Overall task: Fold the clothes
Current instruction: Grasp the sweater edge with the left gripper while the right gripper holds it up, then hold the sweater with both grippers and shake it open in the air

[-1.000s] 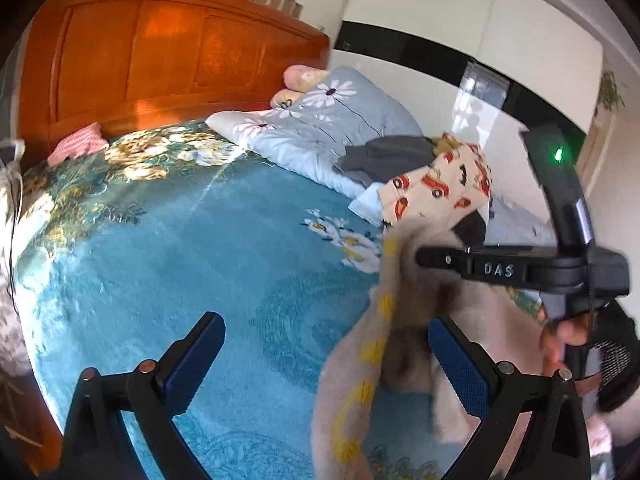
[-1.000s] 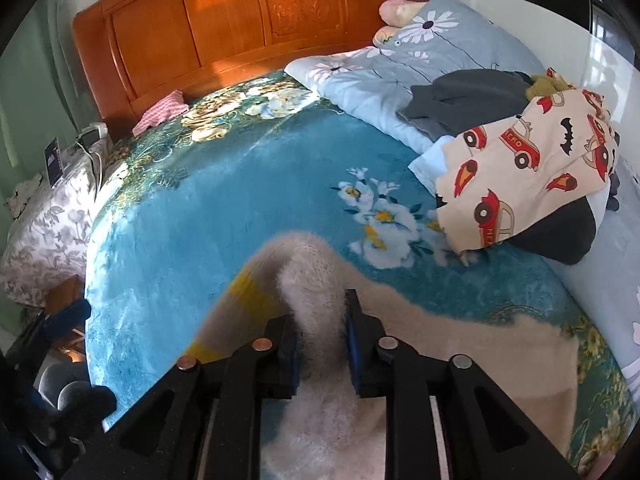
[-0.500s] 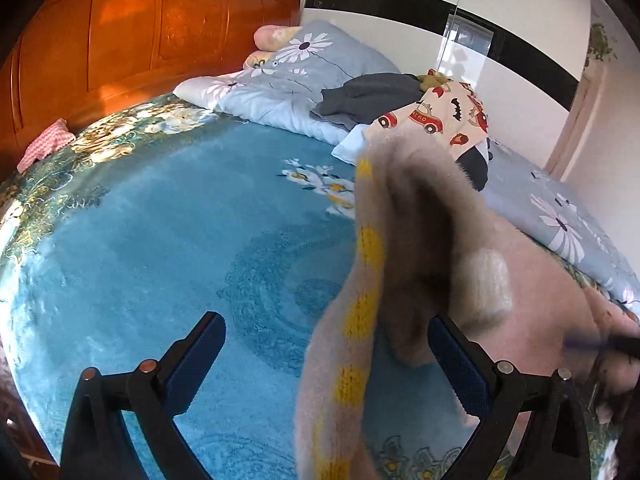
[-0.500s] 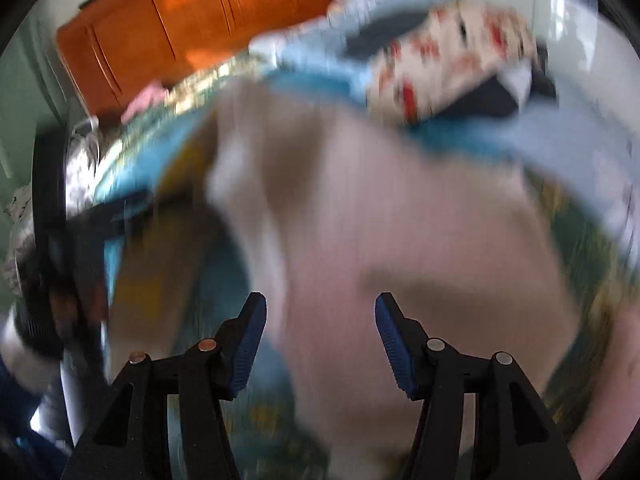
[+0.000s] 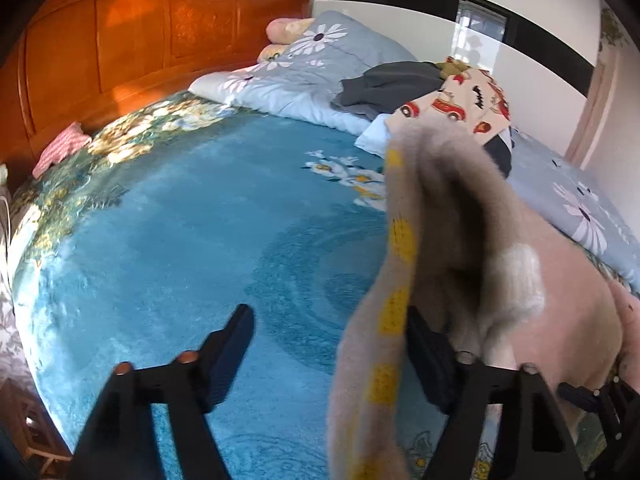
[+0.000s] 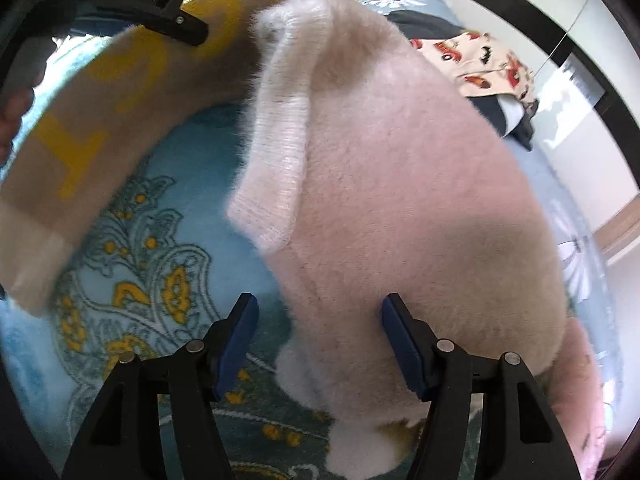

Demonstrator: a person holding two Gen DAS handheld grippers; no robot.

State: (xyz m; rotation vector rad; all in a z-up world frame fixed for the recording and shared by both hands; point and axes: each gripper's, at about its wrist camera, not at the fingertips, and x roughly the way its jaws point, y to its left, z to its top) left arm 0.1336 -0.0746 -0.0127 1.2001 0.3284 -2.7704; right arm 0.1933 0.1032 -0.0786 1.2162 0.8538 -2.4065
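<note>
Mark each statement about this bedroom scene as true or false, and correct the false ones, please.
1. The right gripper is shut on the fluffy beige sweater with yellow letters. False: its jaws stand open, with the sweater's fabric between them.
2. The bed is covered by a plush blue blanket with flower patterns. True.
3. The cream cloth printed with red cars lies on the floor. False: it lies on the bed, on the pile by the grey-blue daisy quilt.
4. The headboard is orange-brown wood. True.
5. The left gripper is shut. False: its jaws are apart, and the sweater hangs over one of them.
</note>
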